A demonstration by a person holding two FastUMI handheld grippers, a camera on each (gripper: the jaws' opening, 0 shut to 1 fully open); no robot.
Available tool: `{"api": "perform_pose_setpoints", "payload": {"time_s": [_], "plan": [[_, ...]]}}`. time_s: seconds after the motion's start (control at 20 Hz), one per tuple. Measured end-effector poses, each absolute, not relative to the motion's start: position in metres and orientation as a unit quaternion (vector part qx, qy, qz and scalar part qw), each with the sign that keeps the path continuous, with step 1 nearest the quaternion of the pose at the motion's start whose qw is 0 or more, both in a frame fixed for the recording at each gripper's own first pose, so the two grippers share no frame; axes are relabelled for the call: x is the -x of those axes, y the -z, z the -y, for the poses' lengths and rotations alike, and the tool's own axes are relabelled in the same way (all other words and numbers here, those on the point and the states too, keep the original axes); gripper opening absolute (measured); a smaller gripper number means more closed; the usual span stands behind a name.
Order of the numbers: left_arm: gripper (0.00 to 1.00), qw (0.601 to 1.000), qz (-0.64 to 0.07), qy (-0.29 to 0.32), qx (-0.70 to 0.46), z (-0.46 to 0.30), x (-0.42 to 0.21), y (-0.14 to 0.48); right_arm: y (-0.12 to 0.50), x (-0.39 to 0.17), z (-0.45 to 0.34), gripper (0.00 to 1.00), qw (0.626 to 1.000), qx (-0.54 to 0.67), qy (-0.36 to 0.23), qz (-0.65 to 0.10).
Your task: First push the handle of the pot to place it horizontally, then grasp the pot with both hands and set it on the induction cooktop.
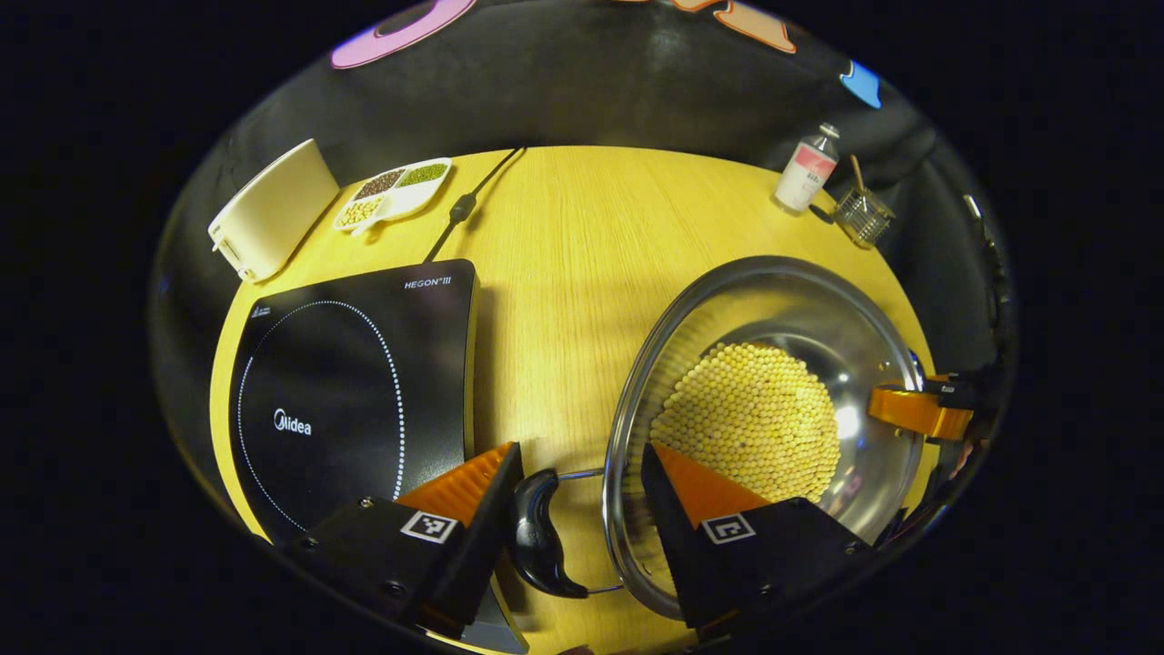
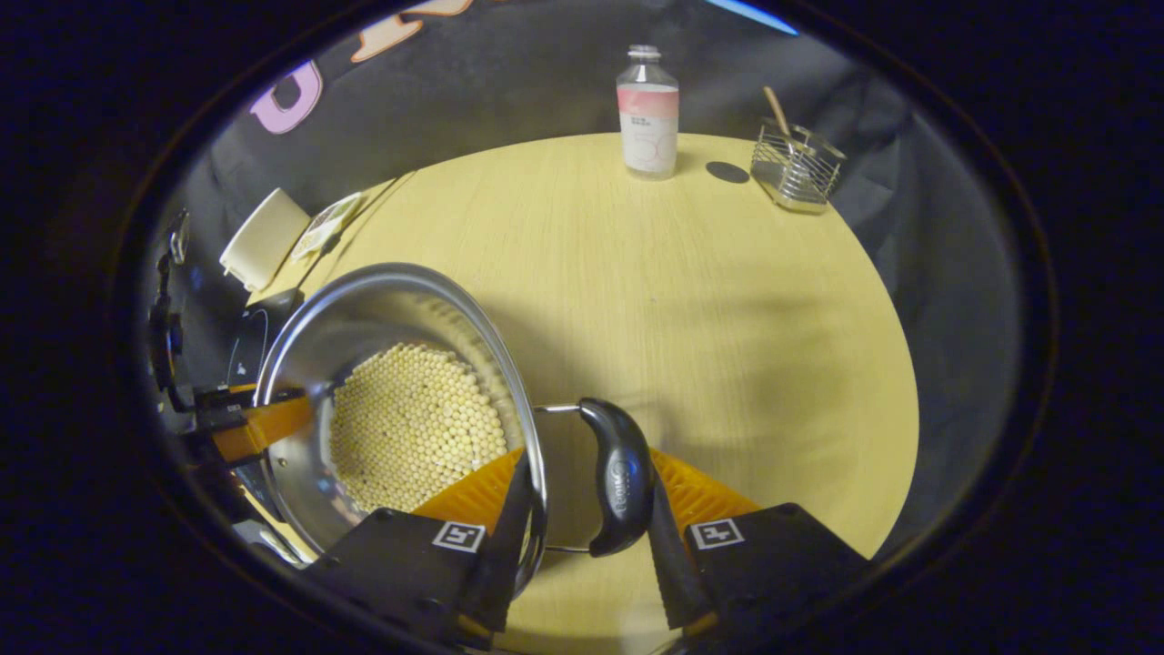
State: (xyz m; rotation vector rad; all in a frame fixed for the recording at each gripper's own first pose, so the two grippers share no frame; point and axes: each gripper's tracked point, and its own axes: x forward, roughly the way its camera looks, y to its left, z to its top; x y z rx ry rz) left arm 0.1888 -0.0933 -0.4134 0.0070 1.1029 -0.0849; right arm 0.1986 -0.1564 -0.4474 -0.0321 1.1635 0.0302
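A steel pot (image 1: 773, 268) holding yellow beans (image 1: 746, 418) sits on the wooden table, right of the black induction cooktop (image 1: 350, 400). My left gripper (image 1: 580, 455) straddles the near black handle (image 1: 536, 537) and the rim. One finger lies against the handle's outside and the other is inside the pot, clamping them. In the right gripper view, my right gripper (image 2: 589, 459) grips the opposite handle (image 2: 618, 473) and the pot (image 2: 400, 273) rim the same way. Each gripper shows across the pot in the other's view: the right gripper (image 1: 918, 411) and the left gripper (image 2: 259, 423).
At the table's far left are a white box (image 1: 273, 209) and a divided dish of grains (image 1: 393, 191). The cooktop's cord (image 1: 464, 209) runs back past them. A bottle (image 2: 647, 114) and a wire basket (image 2: 796, 168) stand at the far right edge.
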Motion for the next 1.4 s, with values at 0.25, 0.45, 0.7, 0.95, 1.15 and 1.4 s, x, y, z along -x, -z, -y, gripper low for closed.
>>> {"api": "perform_pose_setpoints", "payload": {"time_s": [0.25,0.45,0.7,0.95,1.15,1.4], "plan": [[0.79,0.849,-0.527,0.043,-0.015,0.09,-0.194,0.418,0.441,-0.197,0.155,0.61,0.838,0.013,-0.019,-0.545],[0.73,0.846,-0.53,0.052,-0.003,0.089,-0.195,0.419,0.445,-0.199,0.155,0.43,0.838,-0.02,-0.016,-0.545],[0.66,0.842,-0.535,0.069,0.005,0.094,-0.195,0.42,0.44,-0.187,0.16,0.49,0.837,-0.041,-0.001,-0.546],[0.67,0.853,-0.516,0.077,-0.022,0.092,-0.203,0.39,0.425,-0.188,0.155,0.49,0.841,-0.059,0.003,-0.538],[0.65,0.857,-0.511,0.063,-0.019,0.073,-0.203,0.367,0.406,-0.193,0.133,0.41,0.847,-0.059,-0.014,-0.528],[0.65,0.864,-0.5,0.044,-0.03,0.023,-0.197,0.343,0.395,-0.194,0.079,0.41,0.848,-0.064,-0.038,-0.525]]}}
